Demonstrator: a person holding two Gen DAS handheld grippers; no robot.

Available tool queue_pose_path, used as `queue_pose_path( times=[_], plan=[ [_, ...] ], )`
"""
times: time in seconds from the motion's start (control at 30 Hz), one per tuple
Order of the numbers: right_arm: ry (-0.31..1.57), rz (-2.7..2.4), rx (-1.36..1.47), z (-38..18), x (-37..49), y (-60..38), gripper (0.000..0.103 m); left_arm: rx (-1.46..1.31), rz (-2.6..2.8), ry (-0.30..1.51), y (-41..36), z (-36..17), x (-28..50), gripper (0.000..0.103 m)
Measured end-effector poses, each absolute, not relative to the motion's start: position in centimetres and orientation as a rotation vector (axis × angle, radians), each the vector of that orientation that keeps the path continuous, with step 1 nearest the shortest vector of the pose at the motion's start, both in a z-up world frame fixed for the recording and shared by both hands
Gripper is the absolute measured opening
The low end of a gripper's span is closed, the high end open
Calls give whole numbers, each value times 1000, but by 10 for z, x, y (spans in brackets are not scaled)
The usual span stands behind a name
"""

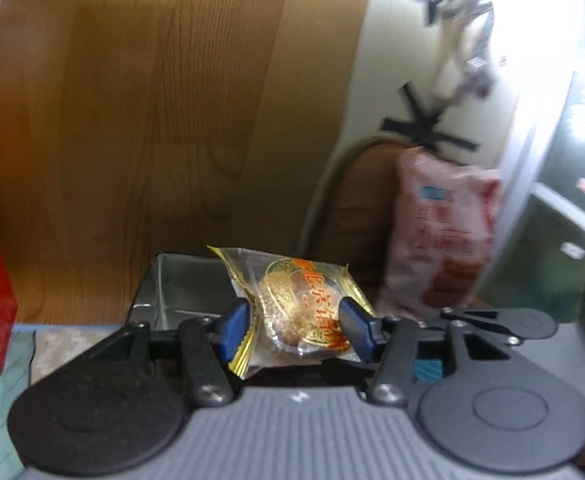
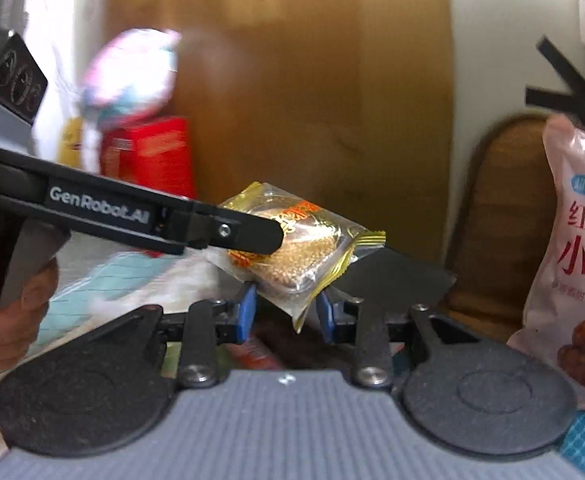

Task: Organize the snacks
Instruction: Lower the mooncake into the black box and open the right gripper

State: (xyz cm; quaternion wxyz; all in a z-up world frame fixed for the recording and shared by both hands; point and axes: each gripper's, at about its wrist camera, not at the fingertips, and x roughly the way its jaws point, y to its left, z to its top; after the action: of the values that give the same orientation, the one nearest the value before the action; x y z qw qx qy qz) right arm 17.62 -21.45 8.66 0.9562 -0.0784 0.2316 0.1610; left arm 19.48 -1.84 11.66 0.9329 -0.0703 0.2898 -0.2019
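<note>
Left wrist view, left hand-held gripper [image 1: 296,330] clenched on a clear gold-printed snack packet [image 1: 298,306] with orange Chinese characters, metal tin [image 1: 180,292] behind, right wrist view, right hand-held gripper [image 2: 286,314] parted around the packet's lower corner, "GenRobot.AI" on the left gripper's finger, pink snack bag [image 2: 576,248] at right.

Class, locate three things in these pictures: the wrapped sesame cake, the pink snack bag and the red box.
wrapped sesame cake [image 1: 304,312], left wrist view, on the gold-printed wrapper front.
pink snack bag [image 2: 580,248], right wrist view, on the red lettering of its front.
red box [image 2: 160,156], right wrist view, on its front face.
</note>
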Motion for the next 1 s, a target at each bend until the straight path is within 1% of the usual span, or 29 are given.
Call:
queue_pose_path(
  times=[0.03,0.07,0.1,0.13,0.17,0.2,0.23,0.3,0.37,0.43,0.5,0.57,0.6,0.73,0.87,0.9,0.93,1.0],
  plan=[
    [489,309,-173,81,183,-215,38,-141,-404,605,-21,110,205,52],
    [493,297,-177,78,186,-217,47,-132,-388,613,-24,105,214,54],
    [481,288,-168,78,185,-220,54,-113,-362,618,-25,100,220,60],
    [466,279,-159,80,182,-225,57,-97,-334,611,-24,98,223,65],
    [444,271,-138,81,178,-232,57,-89,-301,578,-18,99,222,67],
    [427,265,-110,83,174,-239,57,-97,-266,536,-9,101,221,73],
    [409,251,-72,84,169,-248,60,-116,-216,493,2,103,219,82],
    [406,219,-10,81,169,-264,61,-150,-125,461,22,102,222,86],
    [437,215,56,74,169,-276,61,-162,-87,523,35,95,236,84],
    [474,218,119,67,173,-280,61,-191,-88,605,42,82,247,77],
    [486,224,187,62,174,-285,61,-196,-113,658,40,71,253,73],
    [488,236,206,59,177,-284,61,-195,-141,699,35,61,254,64],
    [488,243,199,59,177,-283,60,-201,-162,722,31,57,255,56],
    [482,223,135,60,181,-271,62,-132,-141,717,15,54,239,56],
    [481,224,114,58,189,-271,62,-209,-136,730,20,57,216,57],
    [482,222,110,59,189,-270,62,-220,-139,734,23,58,212,61],
    [481,217,106,61,189,-267,62,-229,-142,731,26,60,210,69],
    [443,200,105,67,183,-265,62,-246,-102,696,38,68,199,75]
  ],
)
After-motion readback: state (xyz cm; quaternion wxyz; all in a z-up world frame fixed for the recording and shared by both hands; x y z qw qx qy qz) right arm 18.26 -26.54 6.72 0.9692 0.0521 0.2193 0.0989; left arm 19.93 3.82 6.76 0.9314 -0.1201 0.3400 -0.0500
